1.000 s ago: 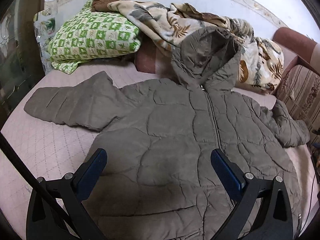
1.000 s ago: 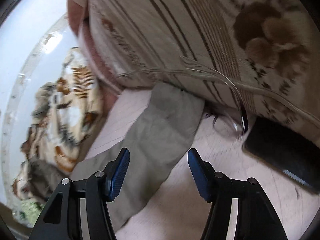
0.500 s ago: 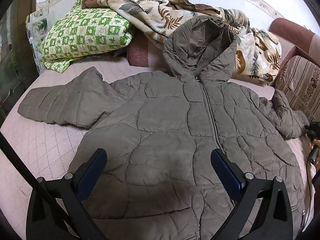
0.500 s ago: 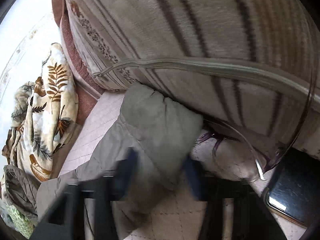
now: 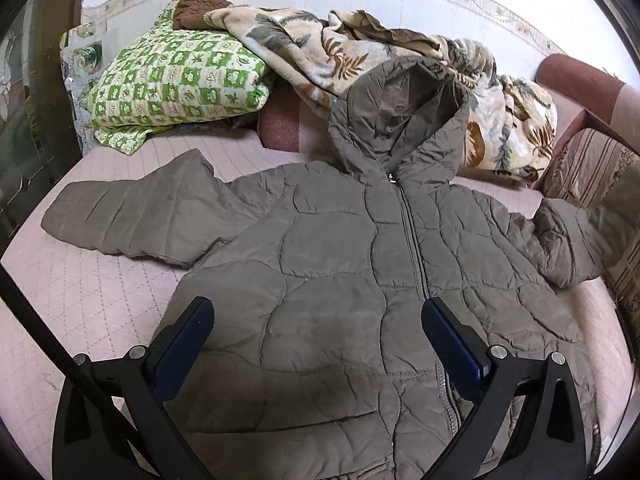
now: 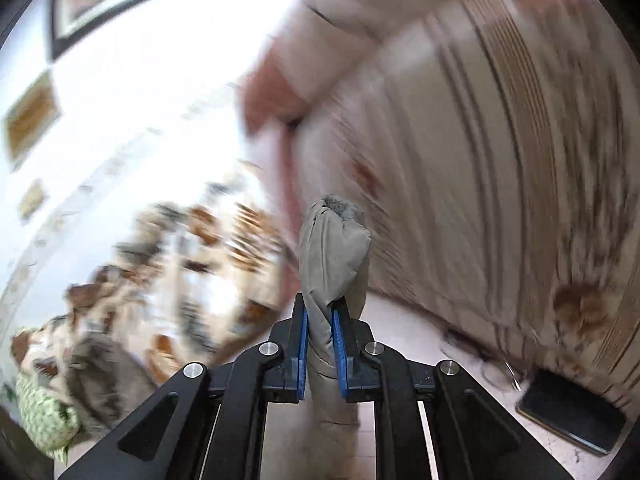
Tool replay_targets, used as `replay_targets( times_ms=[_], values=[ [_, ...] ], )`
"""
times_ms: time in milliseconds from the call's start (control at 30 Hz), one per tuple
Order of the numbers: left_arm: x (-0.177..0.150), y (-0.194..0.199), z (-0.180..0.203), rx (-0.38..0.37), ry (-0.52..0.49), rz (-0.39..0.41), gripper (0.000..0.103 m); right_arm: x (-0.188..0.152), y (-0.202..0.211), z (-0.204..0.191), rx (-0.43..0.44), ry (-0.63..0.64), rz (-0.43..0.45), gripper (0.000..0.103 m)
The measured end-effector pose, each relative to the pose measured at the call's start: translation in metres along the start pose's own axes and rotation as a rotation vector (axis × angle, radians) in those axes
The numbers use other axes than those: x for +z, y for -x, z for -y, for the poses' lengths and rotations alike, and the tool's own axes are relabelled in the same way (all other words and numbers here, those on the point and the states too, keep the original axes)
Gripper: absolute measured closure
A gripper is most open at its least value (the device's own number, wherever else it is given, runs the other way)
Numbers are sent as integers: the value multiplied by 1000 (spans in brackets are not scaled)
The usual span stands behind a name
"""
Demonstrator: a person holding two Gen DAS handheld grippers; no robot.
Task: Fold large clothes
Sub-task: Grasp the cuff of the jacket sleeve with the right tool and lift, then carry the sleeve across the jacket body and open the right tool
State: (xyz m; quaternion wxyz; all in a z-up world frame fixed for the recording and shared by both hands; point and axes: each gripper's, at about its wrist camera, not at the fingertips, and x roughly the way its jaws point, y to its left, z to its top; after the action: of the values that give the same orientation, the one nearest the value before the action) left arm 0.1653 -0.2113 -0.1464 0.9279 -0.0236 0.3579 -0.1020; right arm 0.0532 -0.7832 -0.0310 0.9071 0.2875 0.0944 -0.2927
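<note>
A grey-brown quilted hooded jacket (image 5: 340, 280) lies zipped and front-up on the pale pink quilted bed cover (image 5: 80, 292), its hood (image 5: 400, 116) propped toward 12 o'clock against a beige leaf-print blanket (image 5: 340, 48). One sleeve stretches flat out to 9 o'clock. The other sleeve (image 5: 580, 240), at 3 o'clock, is lifted off the cover, its end blurred against the striped beige cushion (image 5: 588, 168).

The left gripper (image 5: 318, 332) hangs above the jacket's lower front with its 2 blue-padded fingers (image 5: 184, 340) spread wide, nothing between them, touching no fabric as far as I can see.

The right gripper (image 6: 319, 320) is pinched tight on that raised sleeve's cuff (image 6: 334, 248): the cloth bunches up above the blue pads (image 6: 303, 344) and more sleeve hangs below them. Everything behind it is smeared with motion blur.

A green-and-white checked pillow (image 5: 176, 84) sits at 11 o'clock beside the blanket. A flat black phone-like slab (image 6: 572, 416) lies on the cover at 4 o'clock in the right wrist view, beside the cushion.
</note>
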Motion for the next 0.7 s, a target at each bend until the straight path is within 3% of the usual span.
replay_targets(
  times_ms=[133,267,500,700],
  values=[
    [2,8,-6,-1,7,22,0,10,51,-70,113,116,84,90],
    [3,13,-11,15,6,38,0,-5,85,-136,275,199,72,90],
    [2,18,-32,34,44,38,0,-73,101,-244,490,372,-40,91],
    [2,18,-49,53,89,31,0,-174,70,-313,586,504,-264,91]
  ],
)
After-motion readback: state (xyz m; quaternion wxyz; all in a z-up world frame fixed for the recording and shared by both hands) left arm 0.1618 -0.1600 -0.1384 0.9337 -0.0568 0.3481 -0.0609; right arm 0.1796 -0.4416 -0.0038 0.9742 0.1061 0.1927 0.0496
